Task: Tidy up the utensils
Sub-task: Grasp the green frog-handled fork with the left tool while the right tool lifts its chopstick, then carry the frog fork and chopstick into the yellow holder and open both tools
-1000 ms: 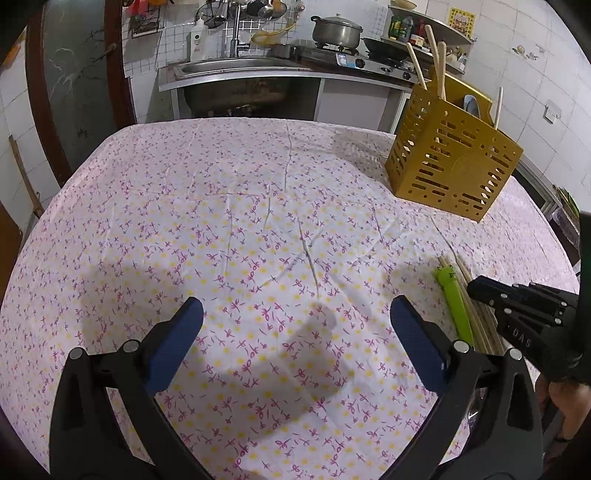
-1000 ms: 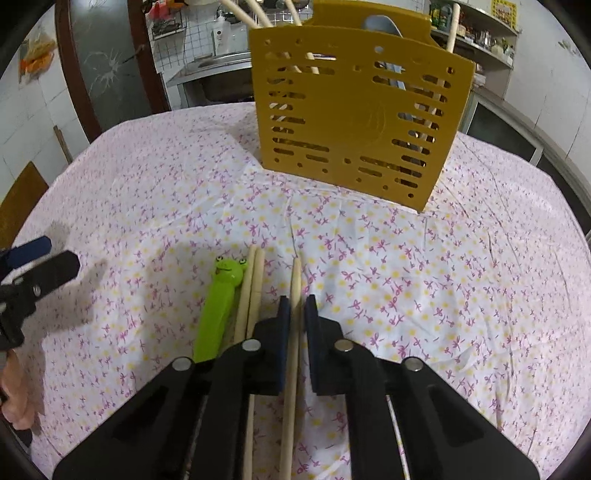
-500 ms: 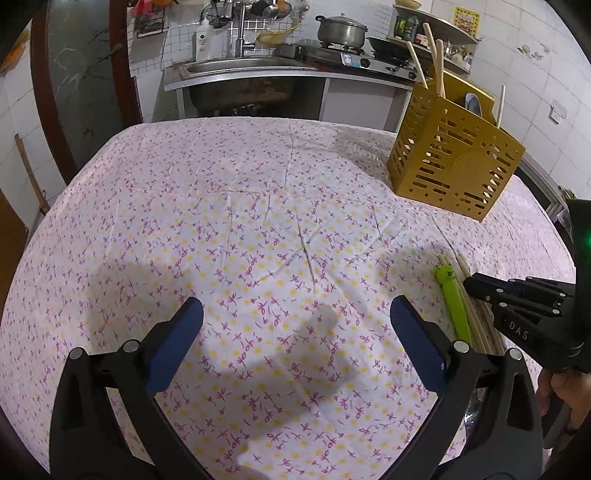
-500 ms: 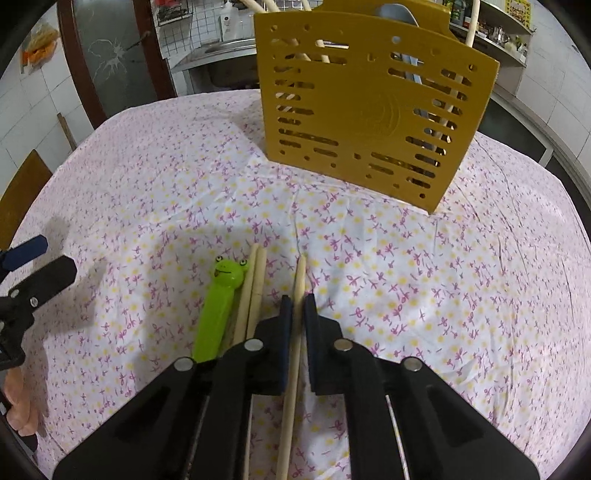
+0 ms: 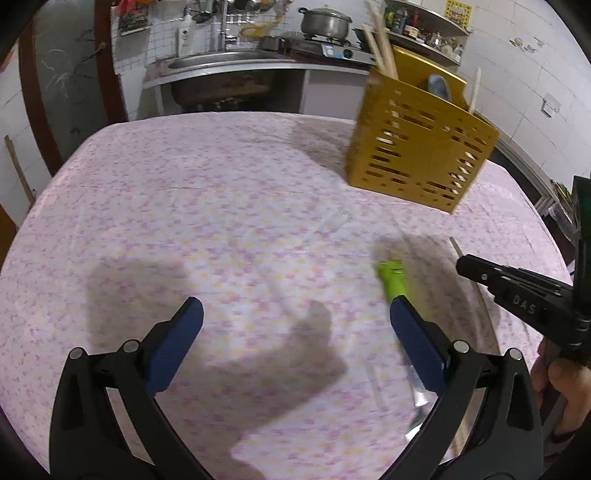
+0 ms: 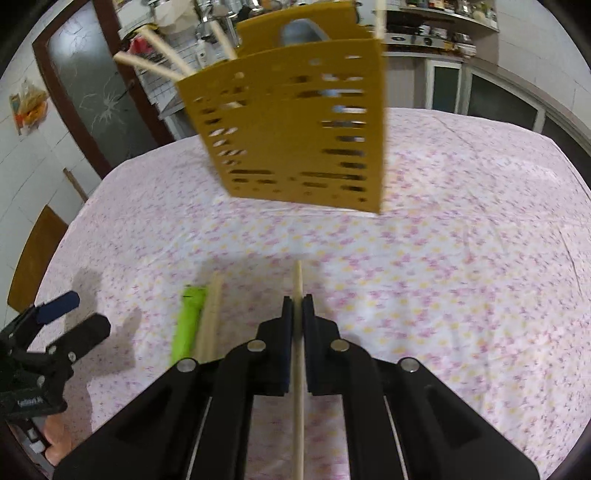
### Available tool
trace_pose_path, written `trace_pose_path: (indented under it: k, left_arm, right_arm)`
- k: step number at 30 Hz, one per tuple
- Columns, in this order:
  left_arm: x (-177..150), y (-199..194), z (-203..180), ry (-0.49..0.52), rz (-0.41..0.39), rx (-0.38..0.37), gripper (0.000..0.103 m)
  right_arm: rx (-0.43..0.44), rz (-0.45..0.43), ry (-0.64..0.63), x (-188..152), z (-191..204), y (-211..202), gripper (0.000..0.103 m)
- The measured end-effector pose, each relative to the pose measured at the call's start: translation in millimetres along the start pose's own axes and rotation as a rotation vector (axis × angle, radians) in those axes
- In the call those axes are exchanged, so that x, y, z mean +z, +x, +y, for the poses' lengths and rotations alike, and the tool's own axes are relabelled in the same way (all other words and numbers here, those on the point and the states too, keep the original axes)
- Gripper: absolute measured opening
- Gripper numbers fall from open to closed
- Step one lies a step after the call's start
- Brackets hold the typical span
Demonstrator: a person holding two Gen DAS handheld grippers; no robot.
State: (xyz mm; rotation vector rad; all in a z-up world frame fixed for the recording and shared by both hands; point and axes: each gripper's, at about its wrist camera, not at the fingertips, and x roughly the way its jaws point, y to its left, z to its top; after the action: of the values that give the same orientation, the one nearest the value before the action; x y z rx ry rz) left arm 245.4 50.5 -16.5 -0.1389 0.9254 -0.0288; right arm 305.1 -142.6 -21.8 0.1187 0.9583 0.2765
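At the near edge of my right wrist view, at six o'clock, my right hand-held gripper (image 6: 297,314) is clamped on a single wooden chopstick (image 6: 297,387), which runs straight up between the blue pads (image 6: 286,332) and pokes out beyond them toward twelve o'clock. Just to its nine o'clock, a green frog-headed utensil (image 6: 188,321) lies on the flowered tabletop (image 6: 461,277), with two more chopsticks (image 6: 210,317) right against its side. At the far left, around eight o'clock, my left hand-held gripper (image 6: 75,314) hangs over the cloth.

In my left wrist view that left hand-held gripper (image 5: 295,325) stands with its jaws wide apart and nothing between them; the green utensil (image 5: 393,277) shows just beyond its right finger (image 5: 417,343), at about four o'clock. My right hand-held gripper (image 5: 465,264) comes in from three o'clock.

Farther off, toward twelve o'clock in the right view, the yellow slotted utensil holder (image 6: 295,125) stands on the tabletop, with several chopsticks (image 6: 155,66) and a blue-grey spoon (image 6: 301,31) rising out of it. Behind the tabletop are a sink counter (image 5: 229,66) and a pot (image 5: 325,22) on the stove.
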Motion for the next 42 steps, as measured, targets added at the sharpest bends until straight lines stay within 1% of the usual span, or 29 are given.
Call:
trace_pose_path:
  k: [2,4,5,6,8,11,14,17,20,22,23,24,26,28,31,34,39,42]
  left_arm:
    - [-1,4,-12,0.011,0.016,-0.012,0.097]
    - [-2,11,-28,0.035,0.032,-0.011,0.089]
    - [-2,16,-35,0.052,0.048,-0.011,0.08]
    - [-2,20,-39,0.058,0.062,-0.007,0.073]
    - [-1,30,-45,0.054,0.093,-0.001,0.068]
    - [2,41,-49,0.041,0.124,-0.021,0.064]
    - [8,51,-55,0.052,0.154,0.009,0.063]
    - [13,57,-62,0.084,0.176,0.045,0.057]
    - [19,63,-69,0.123,0.205,0.074,0.054]
    - [23,64,-72,0.137,0.215,0.075,0.049]
    - [25,65,-73,0.141,0.219,0.069,0.043]
    - [27,65,-74,0.142,0.22,0.064,0.033]
    - [30,63,-72,0.144,0.219,0.056,0.021]
    - [35,64,-70,0.125,0.218,0.035,0.02]
    - [40,60,-55,0.089,0.213,-0.014,0.02]
    - [39,54,-49,0.086,0.19,-0.052,0.02]
    - [44,32,-43,0.097,0.11,-0.098,0.019]
    - [49,12,-46,0.118,0.041,-0.11,0.019]
  right_arm:
    - [-0.012,-0.006,0.017,0,-13,-1,0.006]
    - [-0.02,-0.011,0.024,-4,-25,-5,0.006]
    - [-0.021,-0.012,0.029,-4,-29,-6,0.006]
    - [-0.029,-0.014,0.031,-4,-33,-8,0.006]
    - [-0.045,-0.018,0.028,-4,-40,-10,0.006]
    - [-0.048,-0.023,0.032,-4,-46,-12,0.006]
    - [-0.055,-0.021,0.035,-4,-47,-9,0.006]
    - [-0.054,-0.021,0.04,-3,-48,-8,0.006]
    - [-0.056,-0.022,0.043,-2,-46,-7,0.006]
    - [-0.058,-0.023,0.042,-2,-45,-6,0.006]
    - [-0.059,-0.026,0.04,-1,-45,-7,0.006]
    - [-0.059,-0.031,0.038,-1,-45,-9,0.006]
    - [-0.056,-0.041,0.036,1,-44,-14,0.006]
    - [-0.043,-0.055,0.046,2,-46,-19,0.006]
    - [-0.025,-0.077,0.055,2,-46,-27,0.006]
    - [-0.001,-0.095,0.063,1,-48,-34,0.006]
    - [0.067,-0.138,0.135,1,-58,-42,0.006]
    - [0.057,-0.184,0.122,3,-56,-51,0.006]
